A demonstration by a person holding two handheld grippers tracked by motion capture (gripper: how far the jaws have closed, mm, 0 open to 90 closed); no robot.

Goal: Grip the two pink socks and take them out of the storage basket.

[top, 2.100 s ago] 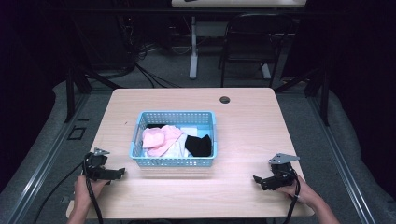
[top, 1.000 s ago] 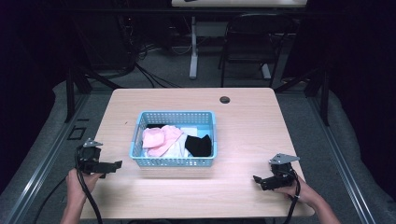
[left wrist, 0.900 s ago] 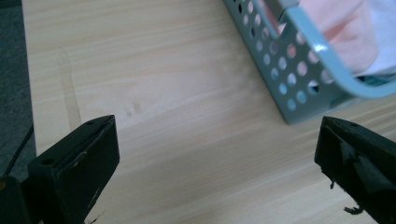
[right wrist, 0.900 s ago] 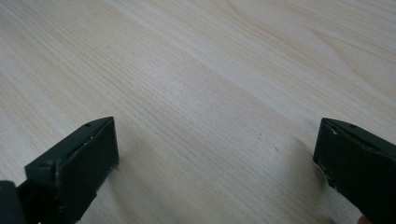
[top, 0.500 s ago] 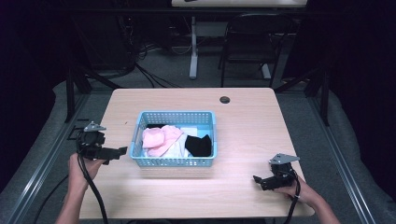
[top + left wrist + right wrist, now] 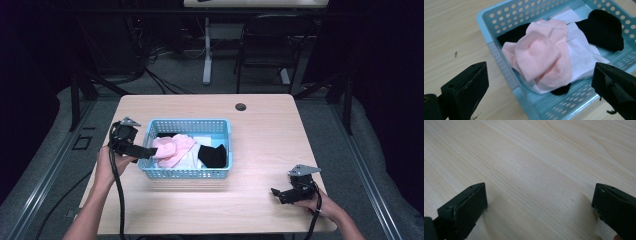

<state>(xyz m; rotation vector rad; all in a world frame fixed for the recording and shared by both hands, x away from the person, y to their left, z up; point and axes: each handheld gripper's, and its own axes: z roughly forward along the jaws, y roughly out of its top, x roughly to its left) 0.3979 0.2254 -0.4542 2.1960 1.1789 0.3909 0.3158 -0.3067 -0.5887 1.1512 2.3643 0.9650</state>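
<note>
Left gripper (image 6: pixel 142 151) is held at the left wall of the blue basket (image 6: pixel 186 173), its jaws pointing across the rim toward the contents. In the left gripper view the jaws stand wide apart and hold nothing; the basket's near corner and a pink garment (image 6: pixel 541 53) lie between them, with no contact seen.

The basket sits on the wooden bench (image 6: pixel 260 135), left of centre. Contents, as seen in the left gripper view: the pink garment bunched uppermost at the near-left end; white cloth (image 6: pixel 584 53) beneath and beside it; a black sock (image 6: pixel 602 30) at the far end, resting on the white cloth; a further dark piece (image 6: pixel 511 35) showing behind the pink garment against the basket wall, and another dark edge (image 6: pixel 561 90) under its lower fold.

Right gripper (image 6: pixel 278 193) rests low at the bench's near-right corner, well apart from the basket, held in the person's right hand (image 6: pixel 314 201). Its own view shows jaws wide open over bare wood grain, gripping nothing.

A small dark round fitting (image 6: pixel 240 106) sits in the bench top near the far edge
</note>
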